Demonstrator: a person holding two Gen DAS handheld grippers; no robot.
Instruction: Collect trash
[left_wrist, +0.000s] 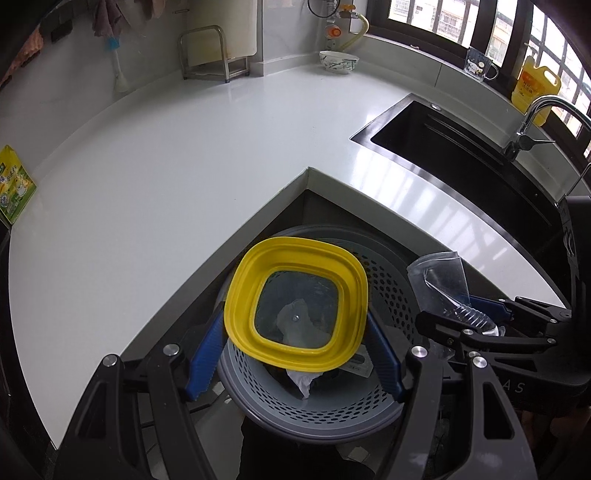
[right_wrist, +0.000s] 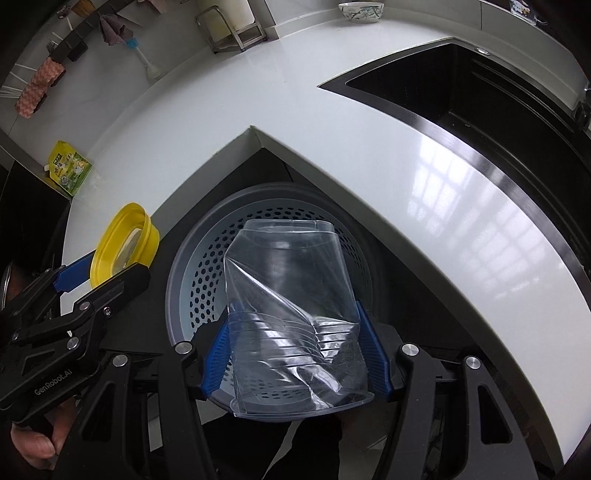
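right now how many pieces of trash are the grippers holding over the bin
2: a yellow lid in the left gripper, a crumpled clear container in the right gripper. More trash already lies in the bin.

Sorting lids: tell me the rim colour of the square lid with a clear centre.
Yellow rim; left wrist view.

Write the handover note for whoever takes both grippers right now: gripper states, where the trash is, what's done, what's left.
Left gripper: shut on the yellow lid, held over the grey perforated bin.
Right gripper: shut on the crushed clear plastic cup, also above the bin.
Bin sits on the floor in the corner under the white counter; crumpled paper already lies inside.
Done: both items picked up and brought over the bin.
Left: release both; then perhaps the green-yellow packet on the counter, if it is trash.
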